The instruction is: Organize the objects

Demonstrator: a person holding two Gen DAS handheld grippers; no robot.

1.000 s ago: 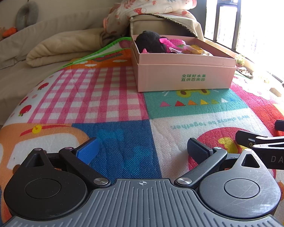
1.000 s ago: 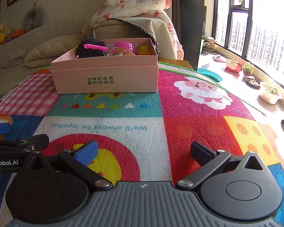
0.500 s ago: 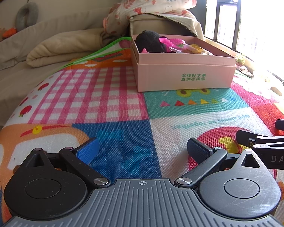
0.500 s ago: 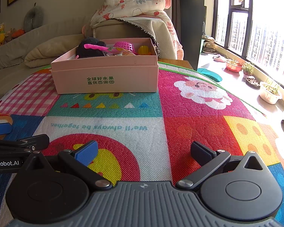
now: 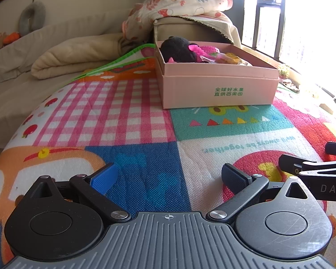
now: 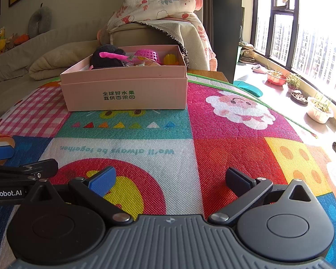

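Note:
A pink cardboard box (image 5: pixel 219 87) (image 6: pixel 125 89) with green print stands at the far side of a colourful play mat (image 5: pixel 127 121) (image 6: pixel 224 139). Inside it lie a black plush toy (image 5: pixel 178 49) (image 6: pixel 106 56), a pink basket (image 6: pixel 147 55), a yellow toy (image 6: pixel 170 59) and other small items. My left gripper (image 5: pixel 168 177) rests low over the mat's near part, open and empty. My right gripper (image 6: pixel 170 180) sits beside it to the right, also open and empty. Each gripper's side shows at the edge of the other's view.
A beige sofa with a folded quilt (image 5: pixel 74 56) lies behind the mat on the left. A floral blanket (image 6: pixel 159 6) drapes an armrest behind the box. Potted plants (image 6: pixel 318 109) line the sill by the bright window on the right.

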